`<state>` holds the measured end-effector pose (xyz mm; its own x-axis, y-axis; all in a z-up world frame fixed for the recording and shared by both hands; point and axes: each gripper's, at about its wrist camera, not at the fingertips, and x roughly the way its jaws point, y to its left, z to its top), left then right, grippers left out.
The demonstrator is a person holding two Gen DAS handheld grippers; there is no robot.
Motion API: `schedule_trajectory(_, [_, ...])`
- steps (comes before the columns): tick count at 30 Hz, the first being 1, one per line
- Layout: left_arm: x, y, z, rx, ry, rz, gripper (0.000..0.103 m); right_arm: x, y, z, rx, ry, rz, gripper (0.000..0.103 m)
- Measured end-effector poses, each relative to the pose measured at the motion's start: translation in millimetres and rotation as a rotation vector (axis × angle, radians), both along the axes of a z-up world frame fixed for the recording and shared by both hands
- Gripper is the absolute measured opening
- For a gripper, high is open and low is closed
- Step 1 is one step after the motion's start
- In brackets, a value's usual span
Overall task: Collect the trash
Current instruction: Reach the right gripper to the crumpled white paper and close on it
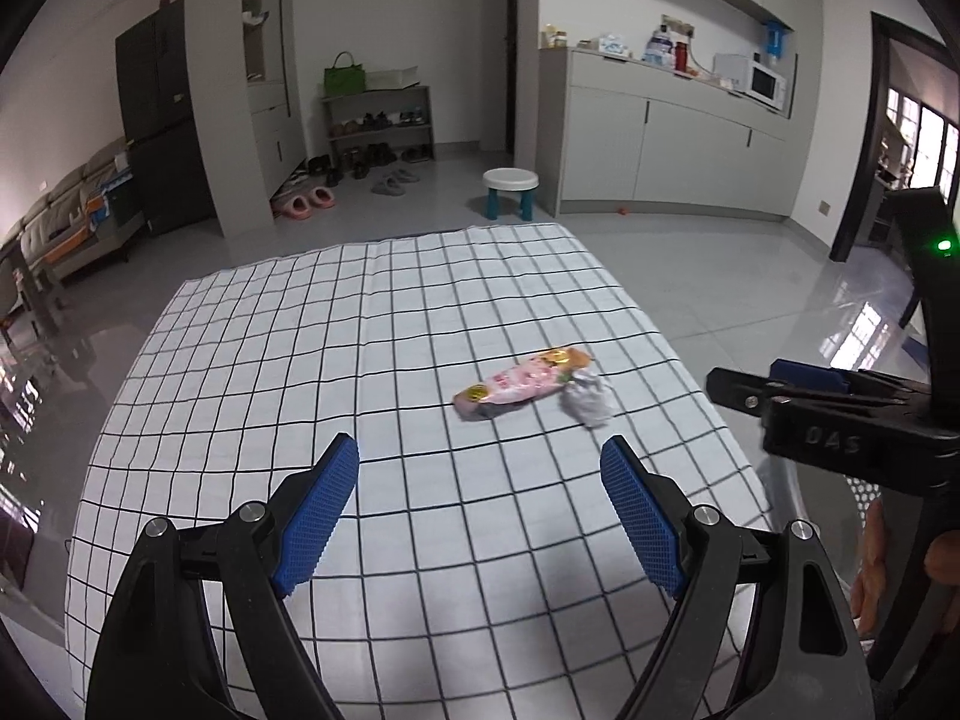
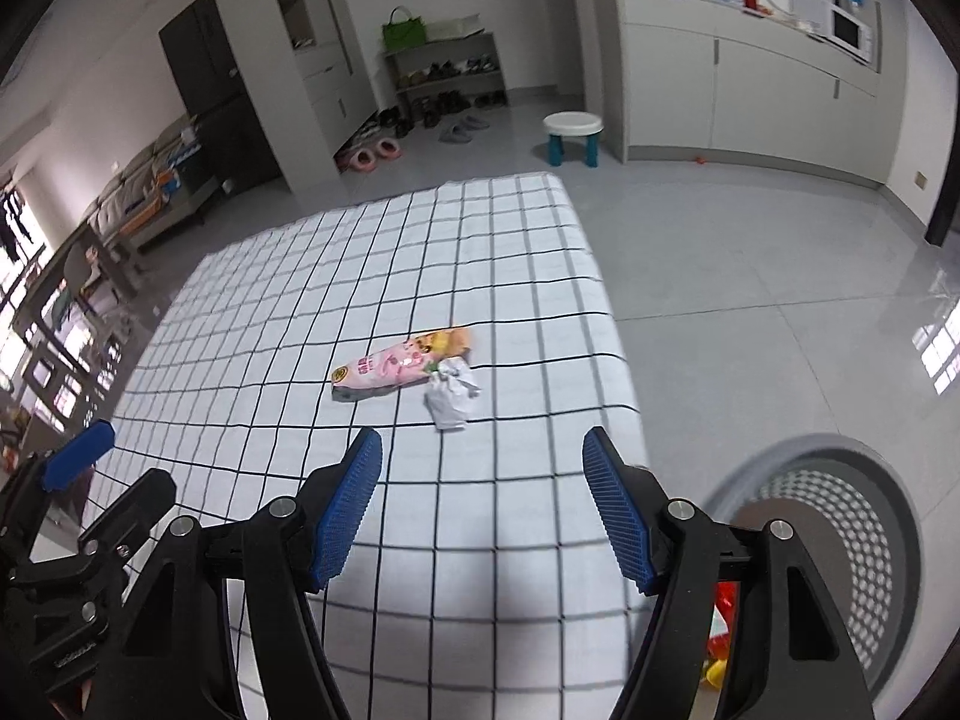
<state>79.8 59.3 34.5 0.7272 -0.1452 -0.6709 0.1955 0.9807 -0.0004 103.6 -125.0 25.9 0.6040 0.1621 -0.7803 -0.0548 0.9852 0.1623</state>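
A big white cloth with black squares [image 1: 372, 324] covers the tabletop. Two bits of trash lie on it, nearer the right edge than the left, about halfway back. One is a pink snack wrapper [image 1: 521, 383]. The other is a small crumpled white paper [image 1: 587, 399], touching the wrapper's right end.

Both grippers hang above the near edge, well back from the trash. The left gripper [image 1: 480, 450] has its jaws wide apart and holds nothing. The right gripper [image 2: 483, 447] is wide apart and empty too.

I think the step now is to reach for one piece. The right gripper looks the better one for the paper ball, since it lines up with it. It helps to come down low, put one finger on each side, then squeeze gently so the paper does not slide away.

Only the right view shows the grey bin with holes [image 2: 840, 516] on the floor by the near right corner, with something red and yellow [image 2: 717, 642] inside. The left view shows just a sliver of it, behind the right gripper's side.
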Motion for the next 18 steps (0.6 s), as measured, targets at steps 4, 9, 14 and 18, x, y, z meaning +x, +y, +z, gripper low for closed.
schedule_trajectory(4, [13, 7, -13, -0.012, 0.029, 0.018, 0.081, 23, 18, -24, -0.033, 0.040, 0.020, 0.067])
schedule_trajectory(9, [20, 15, -28, -0.003, 0.050, 0.041, 0.081, 49, 30, -54, -0.041, 0.090, 0.030, 0.067])
schedule_trajectory(14, [26, 22, -42, 0.011, 0.073, 0.073, 0.081, 69, 34, -74, -0.064, 0.120, 0.025, 0.067])
schedule_trajectory(18, [32, 24, -53, 0.012, 0.102, 0.086, 0.081, 78, 35, -81, -0.092, 0.124, 0.023, 0.067])
